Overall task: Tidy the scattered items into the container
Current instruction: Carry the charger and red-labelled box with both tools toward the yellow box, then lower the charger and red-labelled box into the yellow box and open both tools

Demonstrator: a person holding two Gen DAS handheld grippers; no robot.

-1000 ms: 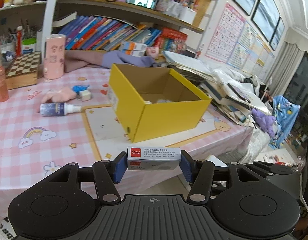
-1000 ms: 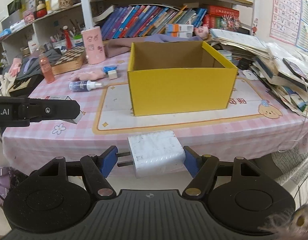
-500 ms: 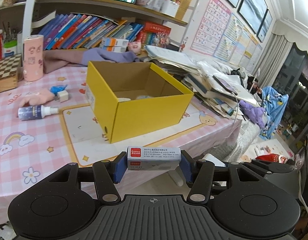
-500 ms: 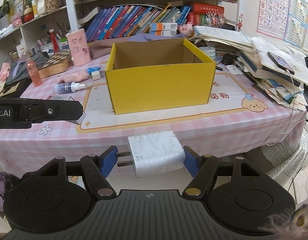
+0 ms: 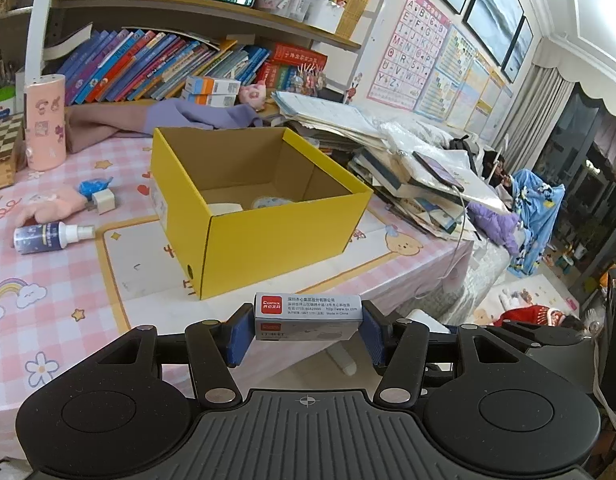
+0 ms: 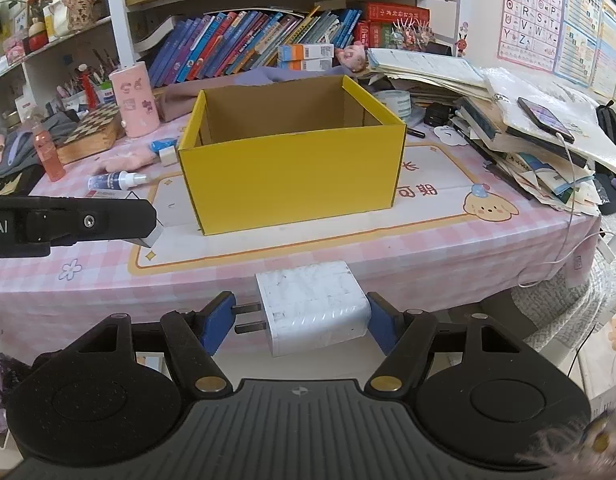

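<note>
The task looks partly done. Inside the yellow box (image 5: 244,184) at least two pale things already lie on the bottom, though I cannot tell what they are. The left gripper (image 5: 306,330) has its fingers closed on a small staple box (image 5: 308,314), and the right gripper (image 6: 300,322) clamps a white charger (image 6: 311,306), its prongs toward the left finger; both are held in front of the table edge, not yet over the yellow box. On the pink tablecloth (image 5: 48,276) a spray bottle (image 5: 48,236) and a small white cube (image 5: 104,201) still wait. Compared with half a second ago, both views are nearer to the yellow box, and the grips are unchanged.
</note>
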